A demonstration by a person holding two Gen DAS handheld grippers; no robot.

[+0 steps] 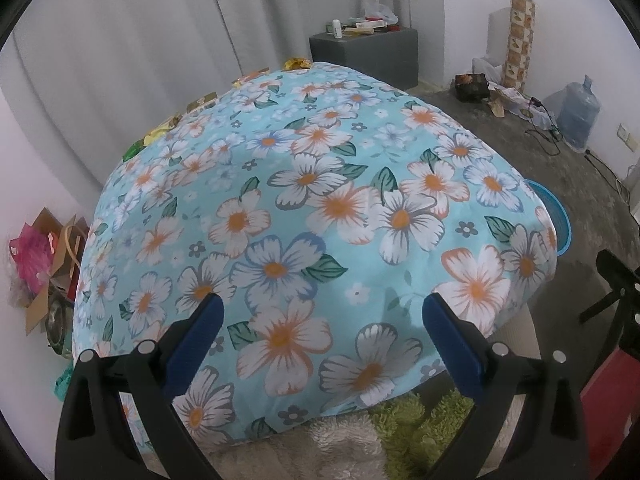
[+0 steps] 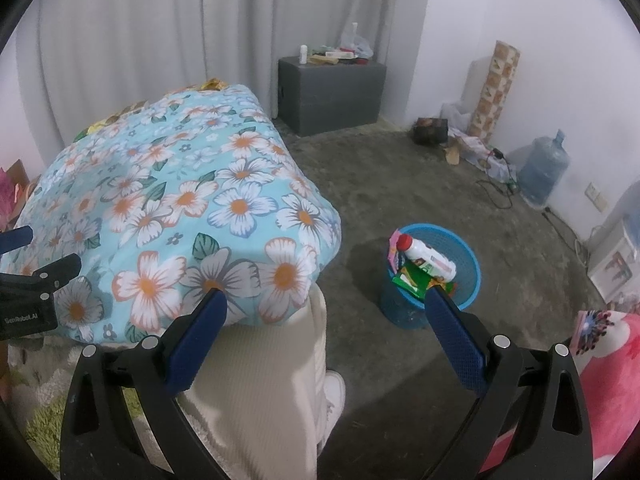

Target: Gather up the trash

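the left gripper hangs released, jaws spread, over the floral cloth filling the frame's centre. the right gripper is also released and empty, low in its frame. the blue basket stands on the floor at centre right, holding a white bottle and green wrapper.

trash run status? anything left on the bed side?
Done: a white bottle and wrappers sit in the blue basket. In hand: nothing; left tool and right tool are both open. Left: wrappers along the far edge of the floral cover.
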